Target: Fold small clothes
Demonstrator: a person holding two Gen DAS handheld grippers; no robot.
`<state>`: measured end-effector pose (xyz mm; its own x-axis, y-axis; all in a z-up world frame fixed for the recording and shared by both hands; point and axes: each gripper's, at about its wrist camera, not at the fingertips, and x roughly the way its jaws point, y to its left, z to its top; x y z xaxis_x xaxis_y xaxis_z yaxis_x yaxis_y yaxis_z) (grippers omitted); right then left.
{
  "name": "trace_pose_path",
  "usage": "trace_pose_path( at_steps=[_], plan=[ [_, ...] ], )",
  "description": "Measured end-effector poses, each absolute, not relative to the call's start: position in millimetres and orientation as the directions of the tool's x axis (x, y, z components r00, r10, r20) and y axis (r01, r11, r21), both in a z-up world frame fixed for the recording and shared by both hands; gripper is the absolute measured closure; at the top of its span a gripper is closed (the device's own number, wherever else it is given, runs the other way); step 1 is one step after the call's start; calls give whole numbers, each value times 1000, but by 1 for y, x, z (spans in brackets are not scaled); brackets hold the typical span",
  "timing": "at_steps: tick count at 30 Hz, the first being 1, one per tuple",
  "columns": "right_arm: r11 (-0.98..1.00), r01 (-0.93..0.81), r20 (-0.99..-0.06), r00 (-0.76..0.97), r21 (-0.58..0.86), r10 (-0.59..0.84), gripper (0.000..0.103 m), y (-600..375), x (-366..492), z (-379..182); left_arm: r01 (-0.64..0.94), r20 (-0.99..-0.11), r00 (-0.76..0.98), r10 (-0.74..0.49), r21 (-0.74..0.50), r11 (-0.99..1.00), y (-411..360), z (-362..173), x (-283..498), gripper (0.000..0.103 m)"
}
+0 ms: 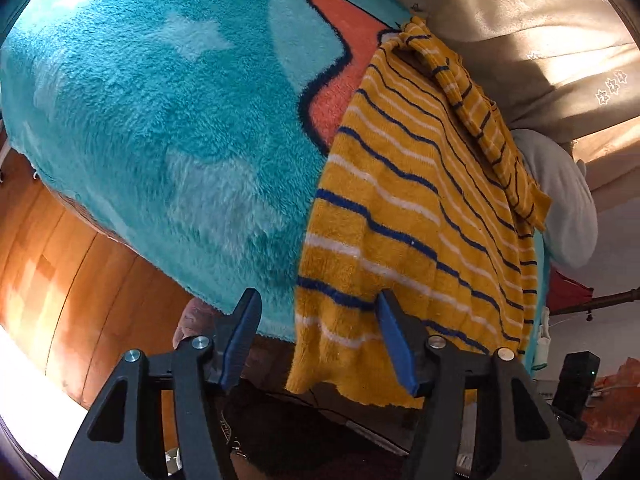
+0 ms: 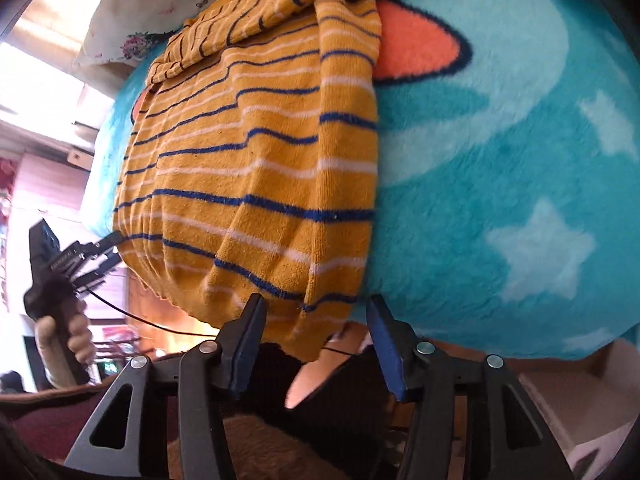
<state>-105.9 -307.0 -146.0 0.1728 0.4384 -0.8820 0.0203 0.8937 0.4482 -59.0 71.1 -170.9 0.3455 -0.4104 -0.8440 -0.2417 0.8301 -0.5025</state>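
A fluffy turquoise fleece blanket (image 1: 140,128) with pale star shapes and an orange patch outlined in dark blue covers the raised surface and fills most of both views. On it lies the mustard-yellow knitted sweater with navy and white stripes (image 1: 404,216), spread lengthwise with its ribbed hem hanging over the blanket's near edge; one sleeve is folded inward over the body and another part is bunched at the far end. A cream embroidered curtain (image 1: 540,40) hangs beyond the far side, and a white pillow with a floral print (image 2: 132,36) rests near the sweater's top. Glossy orange-brown wood (image 1: 60,280) shows below the blanket's edge. The left gripper (image 1: 318,336) hovers just before the sweater's hem, jaws spread wide and holding nothing. The right gripper (image 2: 316,332) hangs at the hem's other corner, likewise spread apart and empty.
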Motion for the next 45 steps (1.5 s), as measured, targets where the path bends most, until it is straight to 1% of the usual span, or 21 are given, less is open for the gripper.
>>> trace_pose_path(
  at_steps=[2,4,5,6,7,8,9,12,16,20,23,26,28,32,35,37,42,45],
  plan=[
    [870,27,-861,159,493,483,47,-302,-103,-156,-226,-841,319,-437,-515,827,63,-178,-60,43],
    [866,29,-859,147,499,490,47,-282,-93,-168,-218,-842,286,-457,-521,825,53,-185,-60,44],
    [869,22,-861,145,495,487,47,-279,-93,-171,-212,-845,265,-463,-520,828,49,-188,-57,62],
    [874,11,-866,145,486,480,52,-277,-92,-174,-207,-850,238,-469,-516,831,45,-190,-57,92],
    [878,5,-870,142,478,473,62,-274,-92,-175,-205,-848,224,-481,-523,827,44,-189,-58,95],
    [872,0,-864,132,490,485,85,-272,-93,-175,-204,-851,229,-472,-516,832,43,-184,-59,95],
    [862,-5,-856,118,507,504,93,-270,-92,-176,-194,-855,230,-465,-509,839,42,-178,-60,95],
    [859,-33,-852,106,512,512,95,-270,-98,-164,-162,-852,243,-464,-508,846,40,-155,-64,95],
    [844,-84,-836,120,529,536,96,-273,-103,-137,-118,-835,290,-468,-516,848,37,-117,-66,95],
    [792,-90,-769,192,604,609,96,-287,-98,-104,-94,-799,353,-487,-549,831,35,-85,-56,95],
    [751,-97,-707,275,653,651,96,-295,-79,-81,-87,-771,389,-503,-575,814,32,-68,-31,95],
    [727,-85,-666,338,682,665,96,-299,-53,-67,-82,-760,416,-500,-579,811,31,-56,-1,95],
    [710,-70,-641,377,700,669,96,-304,-29,-61,-62,-759,439,-480,-559,827,27,-46,22,95],
    [737,-54,-644,446,674,622,96,-302,18,-49,-24,-758,457,-465,-533,846,16,-35,76,95],
    [751,-39,-652,467,660,597,96,-307,52,-45,-15,-763,448,-467,-528,849,11,-43,125,95],
    [773,-11,-675,479,634,561,96,-309,80,-46,-22,-769,432,-471,-532,847,10,-53,158,95],
    [814,70,-736,477,576,480,96,-308,152,-61,-29,-796,395,-458,-509,860,0,-77,232,95],
    [829,137,-776,461,542,430,95,-310,194,-83,-41,-815,363,-452,-499,866,-8,-95,264,94]
  ],
)
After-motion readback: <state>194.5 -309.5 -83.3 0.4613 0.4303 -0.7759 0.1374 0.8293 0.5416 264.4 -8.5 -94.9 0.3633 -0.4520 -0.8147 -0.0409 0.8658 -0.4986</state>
